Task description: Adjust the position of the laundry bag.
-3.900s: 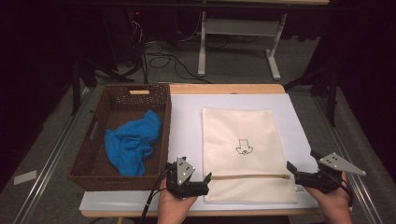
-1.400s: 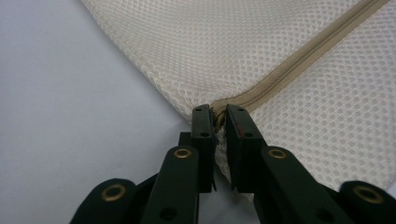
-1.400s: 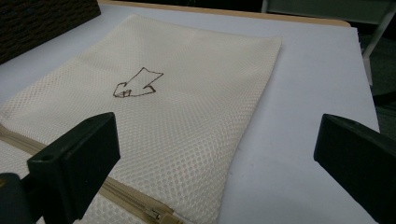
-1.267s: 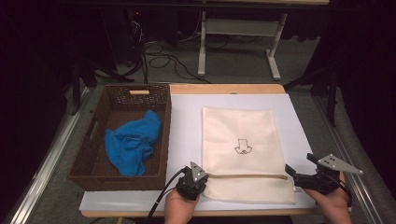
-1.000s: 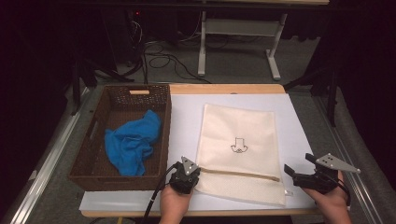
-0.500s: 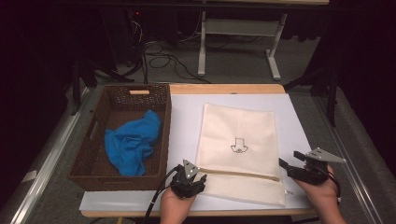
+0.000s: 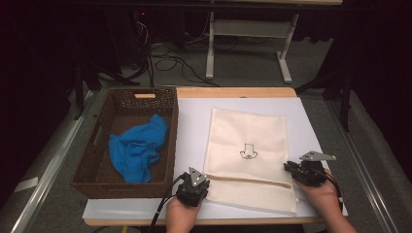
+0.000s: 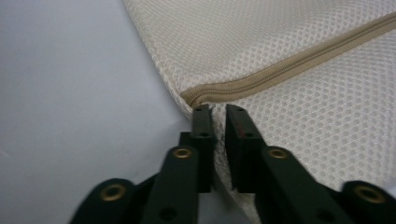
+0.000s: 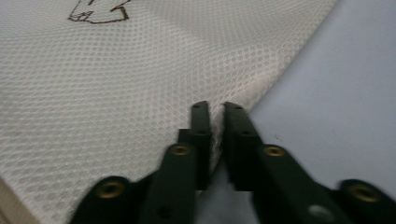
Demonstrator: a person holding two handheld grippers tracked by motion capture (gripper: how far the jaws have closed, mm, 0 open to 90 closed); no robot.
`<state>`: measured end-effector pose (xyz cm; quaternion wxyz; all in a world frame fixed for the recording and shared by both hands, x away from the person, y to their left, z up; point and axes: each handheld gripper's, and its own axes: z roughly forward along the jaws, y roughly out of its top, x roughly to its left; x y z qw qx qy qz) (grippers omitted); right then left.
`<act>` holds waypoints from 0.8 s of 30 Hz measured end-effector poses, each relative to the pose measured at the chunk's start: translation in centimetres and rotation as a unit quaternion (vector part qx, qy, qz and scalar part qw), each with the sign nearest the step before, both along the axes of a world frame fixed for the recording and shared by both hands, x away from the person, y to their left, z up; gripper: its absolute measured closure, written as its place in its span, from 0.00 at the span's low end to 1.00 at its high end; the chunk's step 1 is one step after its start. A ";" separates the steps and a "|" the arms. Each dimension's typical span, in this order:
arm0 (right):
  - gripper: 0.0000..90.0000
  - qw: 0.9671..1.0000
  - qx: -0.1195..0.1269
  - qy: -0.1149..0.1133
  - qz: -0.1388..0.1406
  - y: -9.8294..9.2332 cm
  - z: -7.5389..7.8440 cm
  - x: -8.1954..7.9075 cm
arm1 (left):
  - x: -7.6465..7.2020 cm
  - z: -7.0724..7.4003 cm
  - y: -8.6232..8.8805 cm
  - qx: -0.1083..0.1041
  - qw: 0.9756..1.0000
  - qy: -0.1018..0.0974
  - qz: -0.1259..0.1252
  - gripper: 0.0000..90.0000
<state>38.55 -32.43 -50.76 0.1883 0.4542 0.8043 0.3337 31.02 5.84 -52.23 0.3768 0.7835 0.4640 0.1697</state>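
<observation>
A cream mesh bag (image 7: 245, 141) with a tan zipper (image 7: 252, 180) and a small printed figure (image 7: 248, 151) lies flat on the white sheet. My left gripper (image 7: 206, 183) sits at the bag's left edge, just below the zipper end (image 8: 196, 95). Its jaws have just been closing. In the left gripper view the gripper (image 8: 218, 109) stands shut with the mesh edge pinched between the jaws. My right gripper (image 7: 287, 167) is at the bag's right edge, above the zipper. Its jaws have just been closing too, and the gripper (image 9: 214, 106) pinches the mesh hem (image 9: 243, 98).
A brown wicker basket (image 7: 121, 97) stands left of the bag with a crumpled blue cloth (image 7: 138, 150) in it. The white sheet (image 7: 194, 116) covers the wooden table. Beyond the far edge are table legs and cables on the floor.
My right hand has moved left and down from beside the bag onto its right edge. The left hand has stayed at the left edge.
</observation>
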 end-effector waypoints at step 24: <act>0.81 0.998 0.023 -0.052 -0.016 -2.8 1.4 -0.4 | -0.5 1.4 -0.6 -0.036 0.998 -0.050 -0.021 0.55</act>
